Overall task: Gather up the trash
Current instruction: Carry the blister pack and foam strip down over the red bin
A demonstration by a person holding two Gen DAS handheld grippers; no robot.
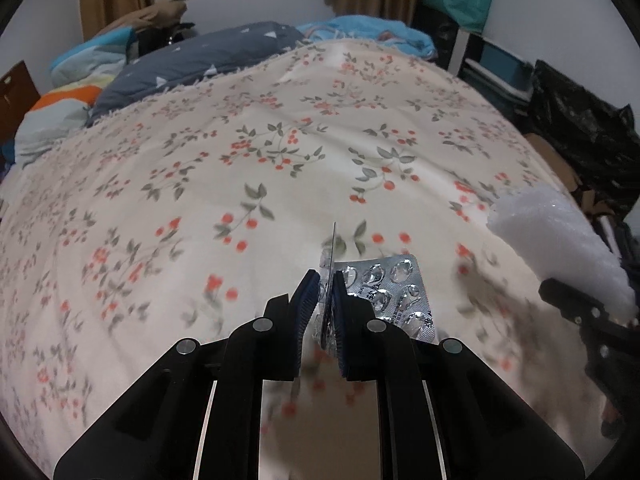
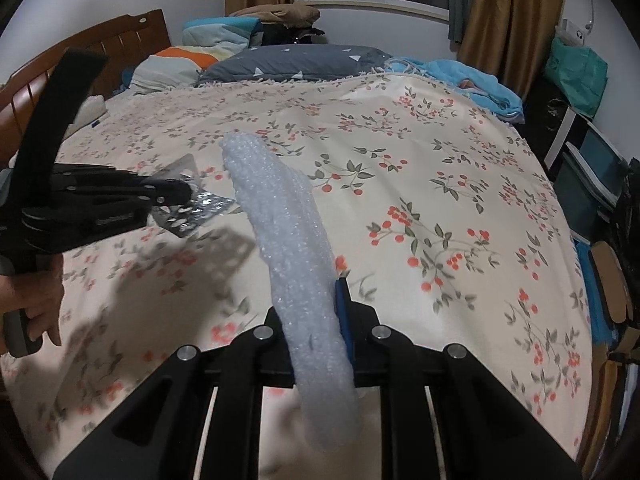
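Left gripper (image 1: 325, 304) pinches the blister pack (image 1: 384, 292); right gripper (image 2: 320, 320) is clamped on the bubble wrap (image 2: 288, 216), long axis toward 11 o'clock. Black bag (image 1: 580, 128) lies at 2 o'clock, nearer the right hand.

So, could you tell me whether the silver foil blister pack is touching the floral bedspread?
Apart. The right wrist view shows the blister pack clamped in the left gripper, lifted above the bedspread, with its shadow below.

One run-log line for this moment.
left gripper: shut on blister pack | right gripper: shut on bubble wrap | both above bed
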